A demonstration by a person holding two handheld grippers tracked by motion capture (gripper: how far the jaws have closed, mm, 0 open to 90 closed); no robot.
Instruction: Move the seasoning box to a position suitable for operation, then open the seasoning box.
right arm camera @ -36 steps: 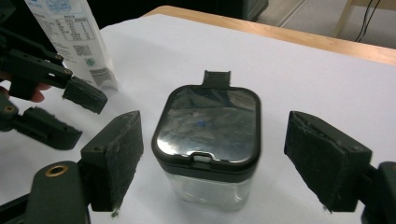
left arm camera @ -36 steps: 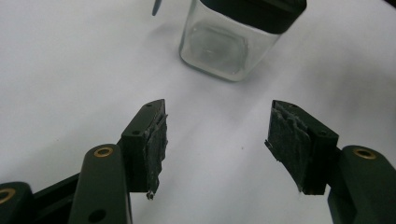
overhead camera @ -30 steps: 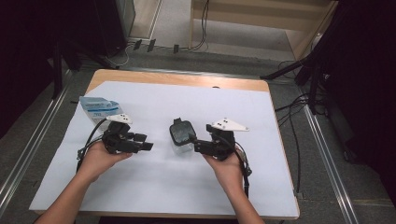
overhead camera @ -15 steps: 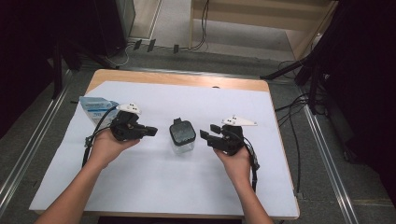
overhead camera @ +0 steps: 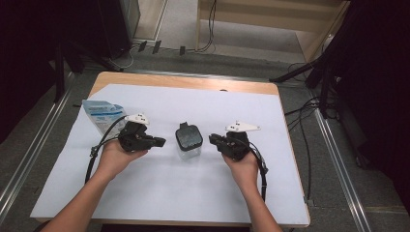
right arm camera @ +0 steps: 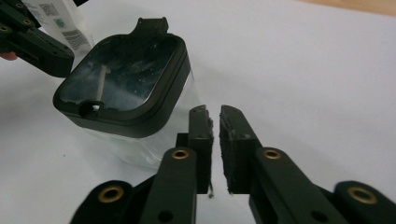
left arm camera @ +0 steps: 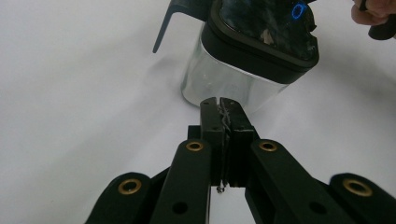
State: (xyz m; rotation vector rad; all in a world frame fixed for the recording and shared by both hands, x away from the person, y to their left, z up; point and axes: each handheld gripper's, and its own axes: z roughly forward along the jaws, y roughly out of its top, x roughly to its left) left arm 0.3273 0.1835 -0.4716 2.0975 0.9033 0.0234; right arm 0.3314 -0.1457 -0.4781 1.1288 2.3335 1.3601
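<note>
At the middle of the table we see our two grippers flanking a clear container (overhead camera: 188, 143) with a dark lid, neither touching it. Our left gripper (overhead camera: 157, 142) has its jaws pressed fully together on nothing, the tips pointing at the container's clear wall from just beside it. Our right gripper (overhead camera: 213, 139) has its jaws nearly closed, with a thin gap between the pads and nothing in it; they too aim at the container from its other side. We judge that both tools are held low and level, pointing inward, so that either can come in on the container next, and that it stands upright between them to stay reachable from both sides.

The container's lid (right arm camera: 122, 84) is glossy and black-rimmed, with a small tab at one edge. Toward the table's far left corner lies a flat blue and white pouch (overhead camera: 103, 114), near our left hand (overhead camera: 113, 155). A white sheet (overhead camera: 159, 188) covers most of the wooden table (overhead camera: 193, 83), leaving bare wood along the far edge. Beyond lie grey floor, cables and dark equipment.
</note>
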